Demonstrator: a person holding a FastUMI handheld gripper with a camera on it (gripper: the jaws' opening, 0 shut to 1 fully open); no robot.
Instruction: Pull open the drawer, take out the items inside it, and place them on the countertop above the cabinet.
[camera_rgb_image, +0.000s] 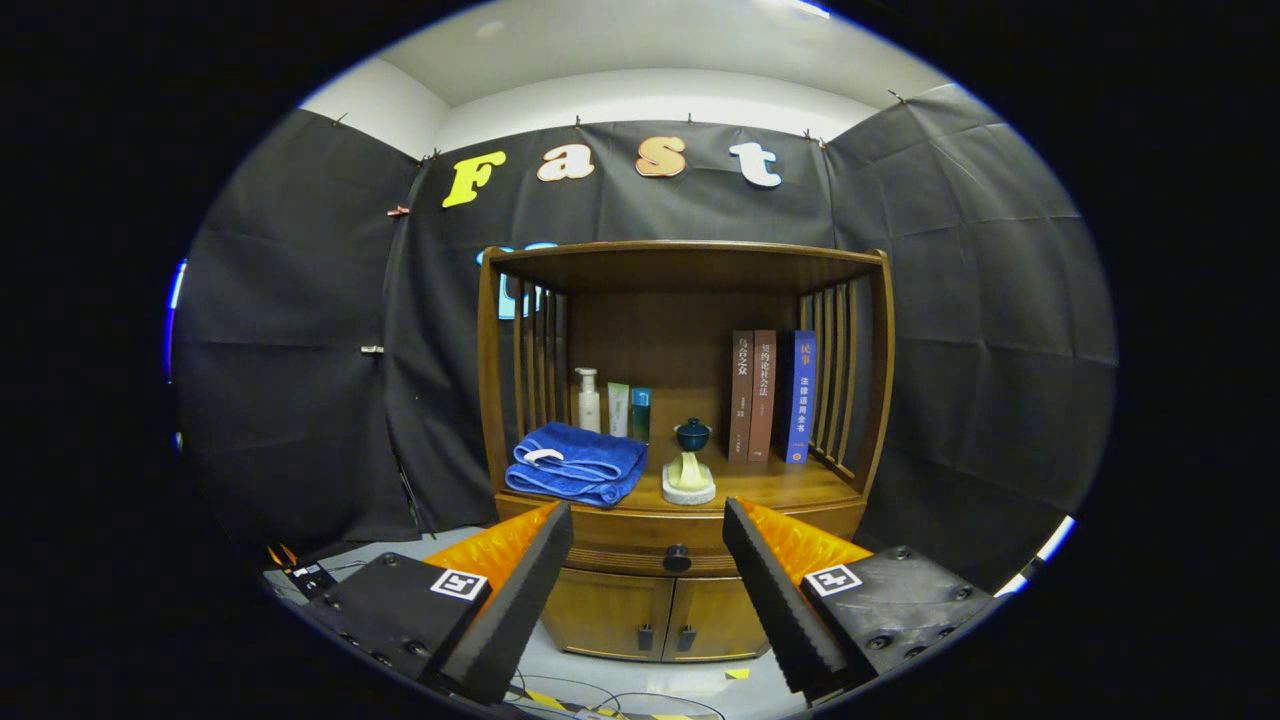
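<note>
- The gripper (648, 575) is spread wide, holding nothing, well back from the brown wooden cabinet (682, 440).
- The cabinet's closed drawer (640, 548), with a dark round knob (677, 558), sits between the fingers, just under the countertop (780, 487).
- A folded blue towel (577, 463) lies at the countertop's left front edge.
- A dark blue lidded cup (692, 434) stands mid-counter behind a pale figurine on a white base (689, 479).
- Three upright books (770, 396) stand at the back right; three bottles (612, 404) at the back left.

Folded blue towel (576, 464) beyond left finger. Behind it pump bottle (588, 399), two tubes (629, 411) beside. Small teal cup (692, 435) straight ahead between fingers, pale figurine (689, 478) just before it. Three upright books (770, 396) beyond right finger. Cables (600, 695) on floor (690, 690) below.
</note>
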